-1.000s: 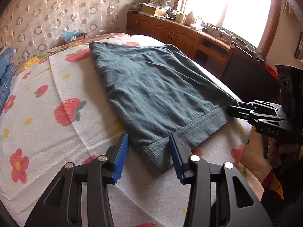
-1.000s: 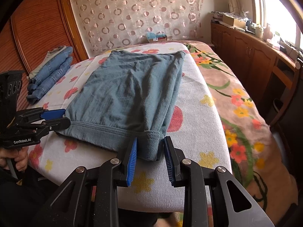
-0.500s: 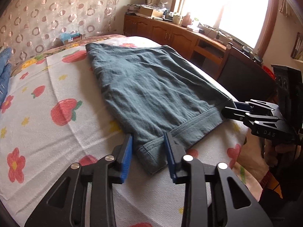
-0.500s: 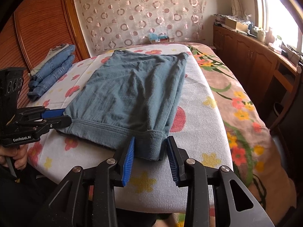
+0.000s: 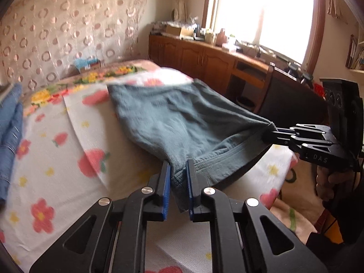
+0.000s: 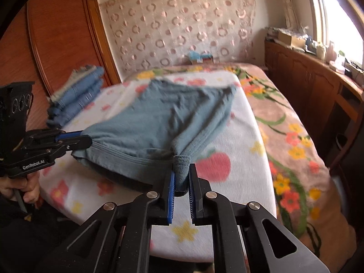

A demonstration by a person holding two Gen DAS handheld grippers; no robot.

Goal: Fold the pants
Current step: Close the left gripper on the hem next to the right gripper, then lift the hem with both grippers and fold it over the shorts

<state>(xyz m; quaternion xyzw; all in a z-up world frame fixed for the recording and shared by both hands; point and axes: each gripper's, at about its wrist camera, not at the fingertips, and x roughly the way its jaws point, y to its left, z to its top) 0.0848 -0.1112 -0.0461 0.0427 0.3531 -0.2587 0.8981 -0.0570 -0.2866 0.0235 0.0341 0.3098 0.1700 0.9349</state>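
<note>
since a second ago both sets of jaws have just been closing, and the near hem of the pants (image 5: 182,122) has come up off the bed (image 5: 45,163), where it lay flat before. your left gripper (image 5: 178,188) now has its blue pads pinched tight on one hem corner, and your right gripper (image 6: 181,191) is clamped the same way on the other corner, with bunched cloth showing between the pads in each wrist view. the hem hangs stretched between the two grips, sagging a little in the middle, while the far end of the pants lies on the flowered cover toward the headboard. a stack of folded jeans (image 6: 77,95) sits well apart on the far left of the bed. this looks like the start of a fold: corners taken, edge lifted. the next move, as i judge it, calls for carrying both corners forward together, level and evenly spaced, so the hem lands square on the far end. keep the cloth taut enough not to wrinkle, and don't release until the edges line up.
</note>
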